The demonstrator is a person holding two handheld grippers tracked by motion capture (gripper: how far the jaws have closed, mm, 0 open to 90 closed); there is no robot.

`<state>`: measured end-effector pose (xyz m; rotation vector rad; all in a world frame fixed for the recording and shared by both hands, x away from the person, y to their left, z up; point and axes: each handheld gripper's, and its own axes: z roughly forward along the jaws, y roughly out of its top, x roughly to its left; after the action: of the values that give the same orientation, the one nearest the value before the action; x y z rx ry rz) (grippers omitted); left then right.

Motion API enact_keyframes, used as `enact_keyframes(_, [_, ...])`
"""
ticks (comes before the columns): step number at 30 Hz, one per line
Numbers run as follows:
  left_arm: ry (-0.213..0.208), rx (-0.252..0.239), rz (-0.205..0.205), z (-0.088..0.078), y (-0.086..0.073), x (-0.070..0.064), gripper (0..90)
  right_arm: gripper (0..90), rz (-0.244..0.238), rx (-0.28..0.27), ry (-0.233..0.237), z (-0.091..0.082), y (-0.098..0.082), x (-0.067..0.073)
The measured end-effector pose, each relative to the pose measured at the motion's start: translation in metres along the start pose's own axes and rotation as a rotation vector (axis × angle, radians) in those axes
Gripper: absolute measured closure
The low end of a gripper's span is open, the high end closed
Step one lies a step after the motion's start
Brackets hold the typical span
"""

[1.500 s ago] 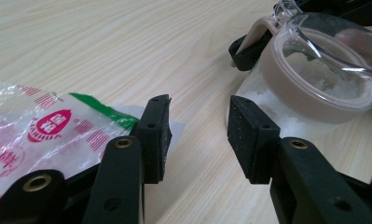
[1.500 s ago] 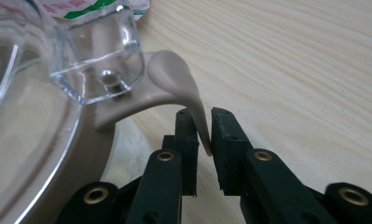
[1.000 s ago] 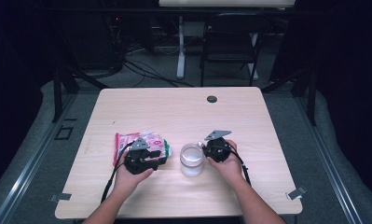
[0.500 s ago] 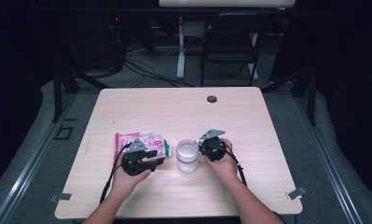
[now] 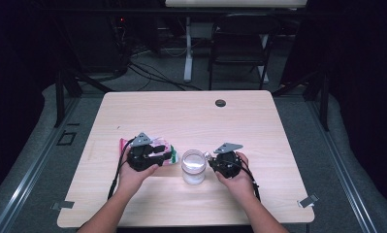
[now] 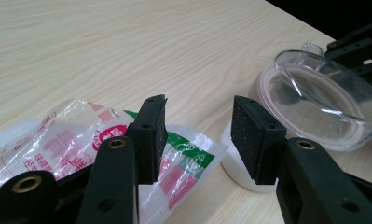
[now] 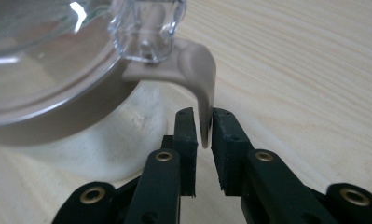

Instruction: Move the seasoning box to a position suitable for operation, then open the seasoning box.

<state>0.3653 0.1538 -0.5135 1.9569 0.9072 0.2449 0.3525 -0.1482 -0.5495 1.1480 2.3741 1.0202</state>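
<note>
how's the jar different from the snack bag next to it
The jar stands upright, rigid, with a clear lid; the snack bag lies flat, crinkly, printed red and green. The jar's beige lid tab sits between the right gripper's jaws; the bag lies under the left gripper. Both rest on the table.

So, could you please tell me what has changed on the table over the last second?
The right tongs have drawn back to the right, away from the jar, and have just been opening; the lid's tan pull tab hangs between them. The left tongs lifted slightly, open above the snack packet. The jar, the packet and the table stayed as they were.
</note>
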Motion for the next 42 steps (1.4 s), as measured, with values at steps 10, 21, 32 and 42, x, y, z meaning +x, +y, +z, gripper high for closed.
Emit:
enact_keyframes(10, [0.001, 0.026, 0.042, 0.007, 0.009, -0.008, 60.0, 70.9, -0.006, -0.018, 0.036, -0.019, -0.004, 0.002])
enact_keyframes(21, [-0.02, 0.04, 0.061, 0.008, 0.008, -0.015, 63.7, 67.0, 0.011, -0.091, 0.027, -0.047, 0.008, -0.003])
enact_keyframes(32, [-0.029, 0.05, 0.067, 0.011, 0.003, -0.021, 63.6, 64.4, 0.047, -0.098, 0.042, -0.053, 0.016, -0.007])
enact_keyframes(42, [-0.053, 0.066, 0.11, 0.008, 0.001, -0.032, 71.0, 70.3, 0.059, -0.119, 0.058, -0.057, 0.022, -0.008])
